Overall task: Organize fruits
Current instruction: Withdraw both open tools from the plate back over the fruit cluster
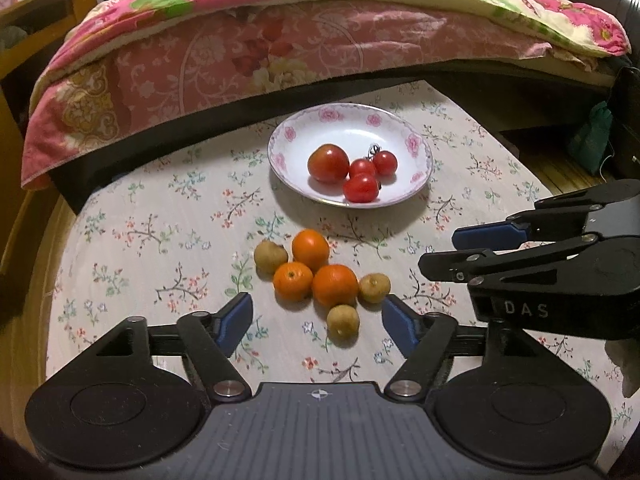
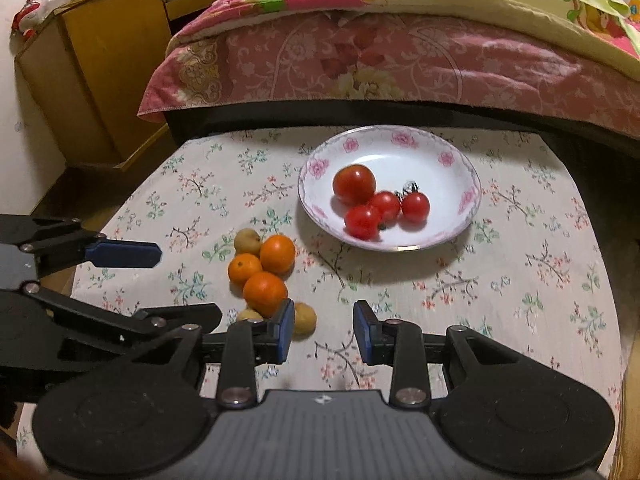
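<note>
Both jaws gape empty; oranges (image 1: 316, 268) lie clustered before the tomato plate (image 1: 420, 136).

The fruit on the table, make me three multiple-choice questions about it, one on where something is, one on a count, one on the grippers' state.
1. Where are the tomatoes?
A. in the bowl
B. on the cloth
C. on the bed

2. How many oranges lie on the tablecloth?
A. two
B. three
C. five

3. What is the left gripper doing?
A. clamping an orange
B. shut, empty
C. open, empty

Answers: 1 A, all four sit inside the bowl. 2 B, three oranges cluster with three small brown fruits. 3 C, its fingers stand apart, gripping nothing; the right gripper likewise.
</note>
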`<state>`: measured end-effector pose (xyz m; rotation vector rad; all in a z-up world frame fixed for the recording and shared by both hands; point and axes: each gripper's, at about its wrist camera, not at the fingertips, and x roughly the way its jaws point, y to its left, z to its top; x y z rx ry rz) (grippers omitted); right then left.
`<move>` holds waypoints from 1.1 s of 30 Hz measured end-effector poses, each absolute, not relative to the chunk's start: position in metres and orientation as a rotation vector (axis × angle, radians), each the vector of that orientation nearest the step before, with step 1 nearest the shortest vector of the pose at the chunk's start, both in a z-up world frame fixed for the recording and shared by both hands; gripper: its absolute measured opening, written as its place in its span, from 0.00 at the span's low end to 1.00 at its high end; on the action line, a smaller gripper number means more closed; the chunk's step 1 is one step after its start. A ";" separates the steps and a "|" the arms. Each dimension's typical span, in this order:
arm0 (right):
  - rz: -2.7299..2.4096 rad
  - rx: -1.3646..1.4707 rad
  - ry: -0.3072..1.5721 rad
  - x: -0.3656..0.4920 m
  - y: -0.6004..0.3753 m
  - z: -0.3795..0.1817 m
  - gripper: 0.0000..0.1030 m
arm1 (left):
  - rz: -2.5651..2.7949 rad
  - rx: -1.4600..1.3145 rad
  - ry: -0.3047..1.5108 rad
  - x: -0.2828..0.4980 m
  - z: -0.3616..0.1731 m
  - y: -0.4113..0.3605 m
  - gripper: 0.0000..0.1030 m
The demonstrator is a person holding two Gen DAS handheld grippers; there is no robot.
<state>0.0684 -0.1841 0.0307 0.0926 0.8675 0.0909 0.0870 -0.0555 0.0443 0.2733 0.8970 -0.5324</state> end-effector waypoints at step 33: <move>0.222 -0.017 0.950 0.098 -0.166 -0.014 0.31 | -0.494 0.330 1.017 0.082 0.004 -0.040 0.87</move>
